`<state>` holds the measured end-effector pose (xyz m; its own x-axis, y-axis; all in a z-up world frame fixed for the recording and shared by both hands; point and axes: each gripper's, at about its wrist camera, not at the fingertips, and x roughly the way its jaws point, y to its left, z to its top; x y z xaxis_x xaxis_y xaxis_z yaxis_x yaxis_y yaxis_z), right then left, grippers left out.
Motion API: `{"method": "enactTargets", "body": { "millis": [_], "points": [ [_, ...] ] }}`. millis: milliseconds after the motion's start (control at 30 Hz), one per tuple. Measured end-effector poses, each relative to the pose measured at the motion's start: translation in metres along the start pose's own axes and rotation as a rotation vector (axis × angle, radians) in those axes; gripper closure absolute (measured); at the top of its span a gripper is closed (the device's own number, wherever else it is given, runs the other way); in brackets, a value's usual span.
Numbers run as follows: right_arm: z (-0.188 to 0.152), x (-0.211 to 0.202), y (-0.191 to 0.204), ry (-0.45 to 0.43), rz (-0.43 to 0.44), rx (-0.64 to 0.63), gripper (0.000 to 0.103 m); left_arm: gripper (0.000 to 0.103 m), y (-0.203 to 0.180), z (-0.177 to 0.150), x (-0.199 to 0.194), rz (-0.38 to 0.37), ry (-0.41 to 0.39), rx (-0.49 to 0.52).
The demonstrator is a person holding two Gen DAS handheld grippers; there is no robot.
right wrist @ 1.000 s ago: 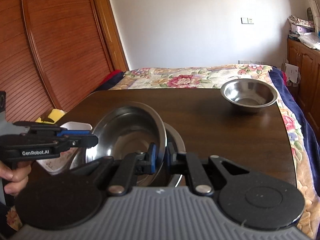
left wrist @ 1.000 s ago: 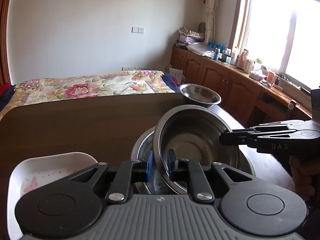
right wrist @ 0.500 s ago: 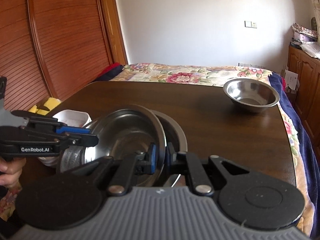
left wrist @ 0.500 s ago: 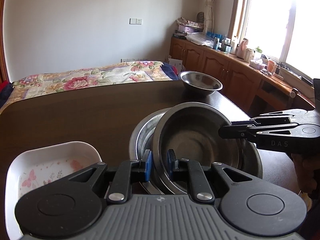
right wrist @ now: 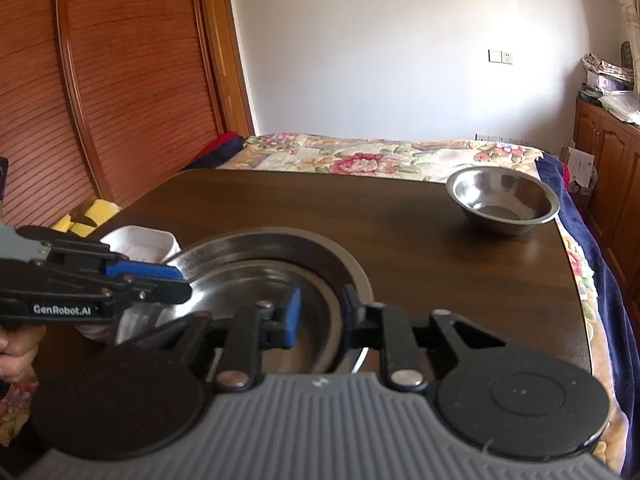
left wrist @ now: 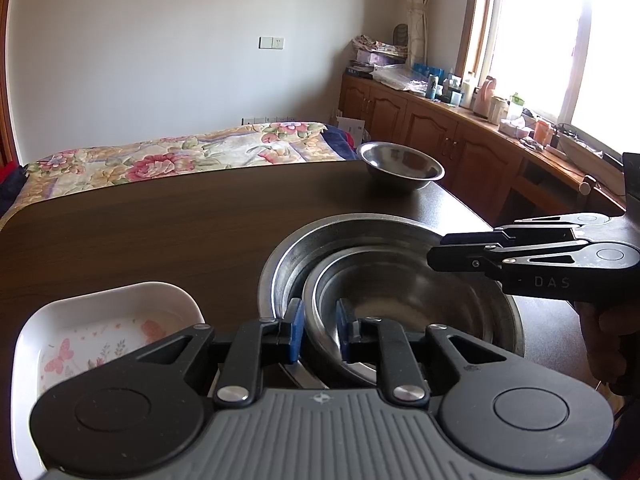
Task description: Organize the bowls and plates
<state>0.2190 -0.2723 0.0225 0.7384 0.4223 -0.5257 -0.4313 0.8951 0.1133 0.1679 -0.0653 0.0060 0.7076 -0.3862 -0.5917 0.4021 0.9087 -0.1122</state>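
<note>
We saw two steel bowls nested near the front edge of a dark wooden table (left wrist: pixel 160 232): a smaller inner bowl (left wrist: pixel 400 296) sat inside a larger outer bowl (left wrist: pixel 288 264), pushed toward the near side of it so that a crescent of the outer bowl's wall showed behind. The left gripper (left wrist: pixel 319 330) stood with its blue-padded fingers (left wrist: pixel 297 330) a little apart, one on each side of the inner bowl's near rim; a gap showed between the pads and the metal, so we judged it slightly open and not clamping. From the right wrist view, the right gripper (right wrist: pixel 320 316) likewise straddled the inner bowl's rim on the opposite side, its blue pad (right wrist: pixel 292 316) and its other finger set apart with the rim loose between them; that part of the view was somewhat blurred, yet the opening was plain. In the left wrist view the right gripper reached in from the right over the bowls' far-right rim. A third steel bowl (right wrist: pixel 502 204) stood alone, upright, well apart near the table's far corner. A white rectangular dish (left wrist: pixel 108 332) with a butterfly and flower print lay just beside the nested bowls, to their left. Behind the table we saw a bed with a floral quilt (left wrist: pixel 180 156), and wooden cabinets (left wrist: pixel 440 140) ran along under a bright window.
</note>
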Motion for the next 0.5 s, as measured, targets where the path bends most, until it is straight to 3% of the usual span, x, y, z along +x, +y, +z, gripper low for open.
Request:
{"method": "enactTargets", "body": {
  "millis": [333, 500],
  "points": [
    [0.006, -0.010, 0.005, -0.047, 0.005, -0.018, 0.075, 0.047, -0.003, -0.001, -0.026, 0.045, -0.059, 0.011],
    [0.011, -0.018, 0.003, -0.083, -0.001, -0.008, 0.075, 0.035, -0.009, 0.003, -0.040, 0.049, -0.101, 0.019]
  ]
}}
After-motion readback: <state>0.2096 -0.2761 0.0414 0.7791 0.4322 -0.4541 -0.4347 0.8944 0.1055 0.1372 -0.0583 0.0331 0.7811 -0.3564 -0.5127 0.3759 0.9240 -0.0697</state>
